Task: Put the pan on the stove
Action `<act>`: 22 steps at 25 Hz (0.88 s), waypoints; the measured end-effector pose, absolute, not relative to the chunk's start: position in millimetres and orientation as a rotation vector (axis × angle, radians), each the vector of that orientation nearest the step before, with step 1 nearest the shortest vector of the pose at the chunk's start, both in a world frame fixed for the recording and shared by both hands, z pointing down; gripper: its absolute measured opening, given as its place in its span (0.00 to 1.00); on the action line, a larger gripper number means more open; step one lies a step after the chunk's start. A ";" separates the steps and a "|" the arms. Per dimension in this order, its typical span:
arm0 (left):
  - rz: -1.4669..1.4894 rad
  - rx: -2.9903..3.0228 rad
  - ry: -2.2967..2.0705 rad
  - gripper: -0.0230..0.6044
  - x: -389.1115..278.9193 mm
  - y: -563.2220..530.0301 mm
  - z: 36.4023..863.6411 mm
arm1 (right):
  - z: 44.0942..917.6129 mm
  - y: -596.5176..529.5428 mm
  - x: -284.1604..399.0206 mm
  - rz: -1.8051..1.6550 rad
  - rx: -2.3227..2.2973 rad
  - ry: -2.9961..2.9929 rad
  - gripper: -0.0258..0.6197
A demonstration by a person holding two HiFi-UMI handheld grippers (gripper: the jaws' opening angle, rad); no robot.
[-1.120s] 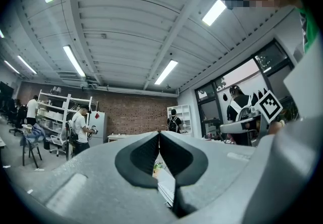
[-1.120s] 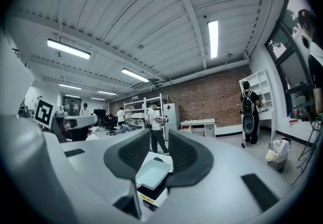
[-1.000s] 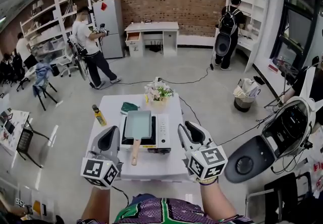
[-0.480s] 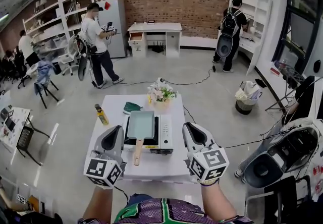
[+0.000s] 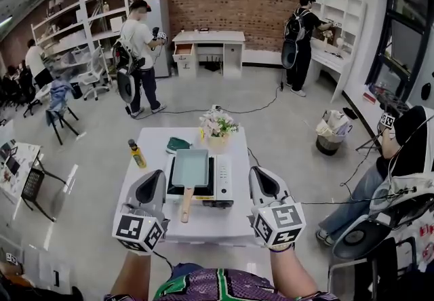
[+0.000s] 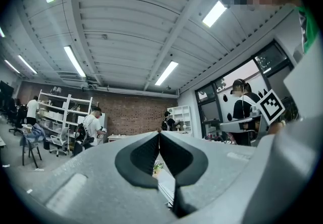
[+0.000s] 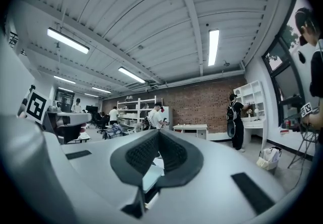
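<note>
The white counter (image 5: 203, 222) stands in the middle of an open workshop floor, with the stove (image 5: 222, 177) set squarely on it. The pan (image 5: 190, 168) – a pale teal rectangular one – already sits on the stove's burner area. Its wooden handle (image 5: 184, 203) reaches off the stove's near edge over the counter top, toward the person. As far as the head view shows, the pan lies flat and centred rather than hanging off a side, so the placing itself looks done.

Both tools are held up close to the person's body at the counter's near edge, well apart from the pan and touching nothing. The left claw (image 5: 152, 181) has its jaws pressed together with nothing between them, and the right claw (image 5: 263, 181) is likewise closed and empty – each gripper view shows only the room beyond the meeting pads.

What remains, by my reading, is little or nothing, at most a check that the pan sits steady. A bunch of flowers (image 5: 217, 123), a green cloth (image 5: 178, 144) and a small bottle (image 5: 136, 154) lie beyond or beside the stove, clear of it.
</note>
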State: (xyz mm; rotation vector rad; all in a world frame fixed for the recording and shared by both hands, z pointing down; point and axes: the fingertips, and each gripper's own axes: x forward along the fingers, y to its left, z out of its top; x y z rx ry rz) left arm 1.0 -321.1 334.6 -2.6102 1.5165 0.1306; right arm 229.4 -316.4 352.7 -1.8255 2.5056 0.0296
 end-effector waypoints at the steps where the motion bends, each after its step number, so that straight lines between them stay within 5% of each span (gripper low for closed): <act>1: 0.132 -2.610 1.518 0.06 0.0 -321.1 335.1 | 353.8 -316.5 228.6 0.030 -1.830 2.506 0.04; 22: 0.112 -2.624 1.488 0.06 10.8 -325.4 338.0 | 356.0 -312.7 233.1 0.022 -1.824 2.506 0.04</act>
